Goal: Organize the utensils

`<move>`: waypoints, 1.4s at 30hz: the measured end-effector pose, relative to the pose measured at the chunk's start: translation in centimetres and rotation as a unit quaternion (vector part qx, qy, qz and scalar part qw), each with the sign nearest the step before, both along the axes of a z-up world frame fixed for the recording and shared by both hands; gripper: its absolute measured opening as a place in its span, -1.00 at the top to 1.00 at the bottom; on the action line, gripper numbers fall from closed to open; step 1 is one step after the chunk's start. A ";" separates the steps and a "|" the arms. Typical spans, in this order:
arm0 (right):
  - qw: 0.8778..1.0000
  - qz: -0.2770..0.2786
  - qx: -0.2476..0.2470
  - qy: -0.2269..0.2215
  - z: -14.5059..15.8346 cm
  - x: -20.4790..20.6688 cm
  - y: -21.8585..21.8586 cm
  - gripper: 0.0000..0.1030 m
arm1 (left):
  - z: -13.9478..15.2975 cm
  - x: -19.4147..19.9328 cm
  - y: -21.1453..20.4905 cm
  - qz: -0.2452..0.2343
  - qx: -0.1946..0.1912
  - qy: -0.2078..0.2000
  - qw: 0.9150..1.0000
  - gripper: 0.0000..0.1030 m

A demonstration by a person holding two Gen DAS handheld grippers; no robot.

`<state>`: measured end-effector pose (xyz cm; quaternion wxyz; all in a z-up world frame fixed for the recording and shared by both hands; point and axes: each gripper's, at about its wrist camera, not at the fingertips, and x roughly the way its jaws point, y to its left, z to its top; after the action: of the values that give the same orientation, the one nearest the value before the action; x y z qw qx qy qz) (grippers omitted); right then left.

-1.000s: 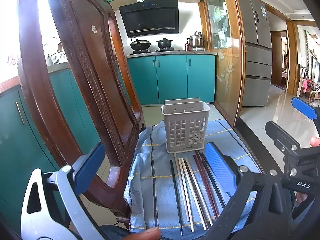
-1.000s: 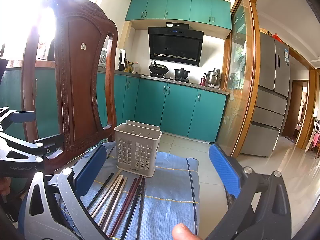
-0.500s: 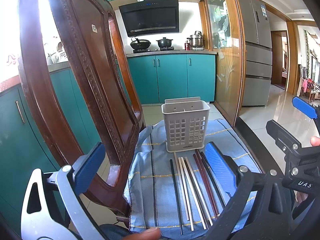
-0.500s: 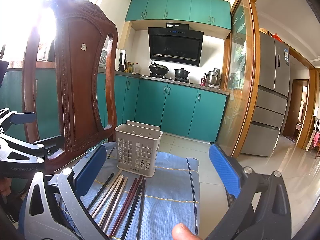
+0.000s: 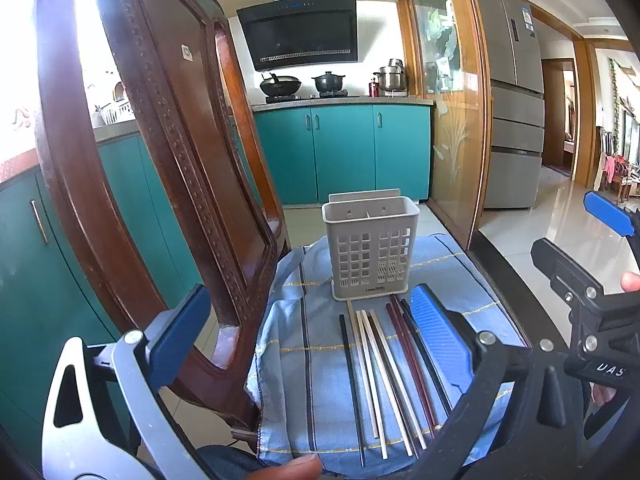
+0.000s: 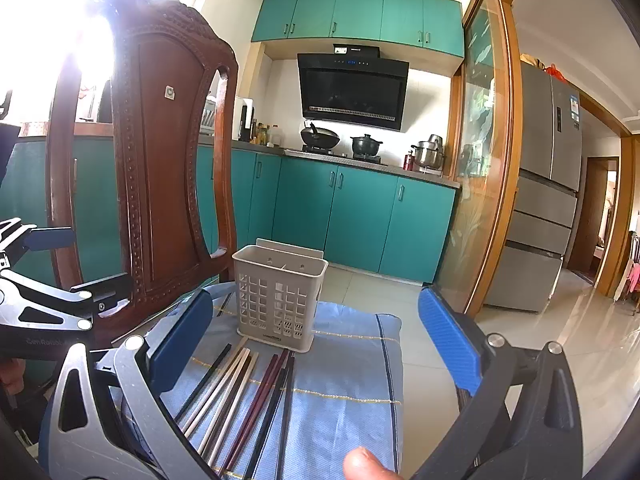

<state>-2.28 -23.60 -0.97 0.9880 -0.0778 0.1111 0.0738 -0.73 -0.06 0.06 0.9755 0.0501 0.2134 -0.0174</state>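
Grey holder point(image 5: 370, 249) (upright) beside chopsticks point(image 5: 394, 372)

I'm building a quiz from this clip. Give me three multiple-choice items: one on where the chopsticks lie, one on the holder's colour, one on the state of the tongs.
1. The chopsticks lie:
A. inside the holder
B. on the blue cloth, in front of the holder
C. on the floor

2. The utensil holder is:
A. light grey
B. red
C. black

3. The left tongs and right tongs are:
A. both open, holding nothing
B. both shut on chopsticks
C. left shut on the holder

Answers:
1 B, they rest in a row on the blue cloth.
2 A, its perforated walls are pale grey.
3 A, blue pads stand wide apart in both views.
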 end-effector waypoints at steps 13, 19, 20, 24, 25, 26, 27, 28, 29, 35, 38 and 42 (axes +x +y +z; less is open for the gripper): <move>1.000 -0.002 0.005 -0.001 0.0 0.0 -0.2 -0.95 | -0.1 -0.2 -0.1 0.002 0.000 0.004 1.000 -0.93; 1.000 -0.003 0.002 0.004 -0.3 0.2 -0.3 -0.95 | -0.4 0.1 -0.3 0.001 0.003 0.012 1.000 -0.93; 1.000 -0.004 0.001 0.008 -0.4 0.3 -0.4 -0.95 | -0.5 0.2 -0.4 0.001 0.006 0.017 1.000 -0.93; 0.997 -0.012 -0.016 0.071 -1.6 2.5 -0.7 -0.95 | -2.0 1.3 -0.8 -0.003 0.020 0.057 0.998 -0.93; 0.995 -0.009 -0.031 0.099 -2.4 3.5 -0.6 -0.95 | -2.6 1.6 -0.9 -0.010 0.021 0.069 0.997 -0.93; 0.992 -0.008 -0.046 0.121 -3.2 4.4 -0.4 -0.95 | -3.1 1.8 -1.0 -0.018 0.020 0.079 0.997 -0.93; 0.989 -0.007 -0.056 0.139 -4.0 5.1 -0.3 -0.95 | -3.7 2.0 -1.1 -0.021 0.020 0.088 0.996 -0.93; 0.985 -0.008 -0.061 0.161 -5.1 6.1 -0.3 -0.95 | -4.2 2.1 -1.2 -0.023 0.022 0.095 0.995 -0.93; 0.982 -0.008 -0.053 0.180 -5.9 6.8 -0.5 -0.95 | -4.6 2.4 -1.3 -0.025 0.023 0.103 0.994 -0.93; 0.955 0.025 0.032 0.295 -10.2 11.8 -0.8 0.05 | -8.2 4.9 -1.5 -0.061 -0.011 0.170 0.984 0.15; 0.943 0.035 0.048 0.326 -11.9 14.3 -0.3 0.30 | -10.1 7.5 -1.6 -0.062 -0.015 0.199 0.978 0.39; 0.928 0.021 0.036 0.371 -14.4 17.2 0.3 0.53 | -12.1 11.0 -1.3 -0.065 -0.042 0.236 0.969 0.55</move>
<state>14.96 -23.32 -15.41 0.8764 -0.0114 0.4656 0.1223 10.31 -1.37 -12.07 0.8956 0.0176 0.4330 -0.1005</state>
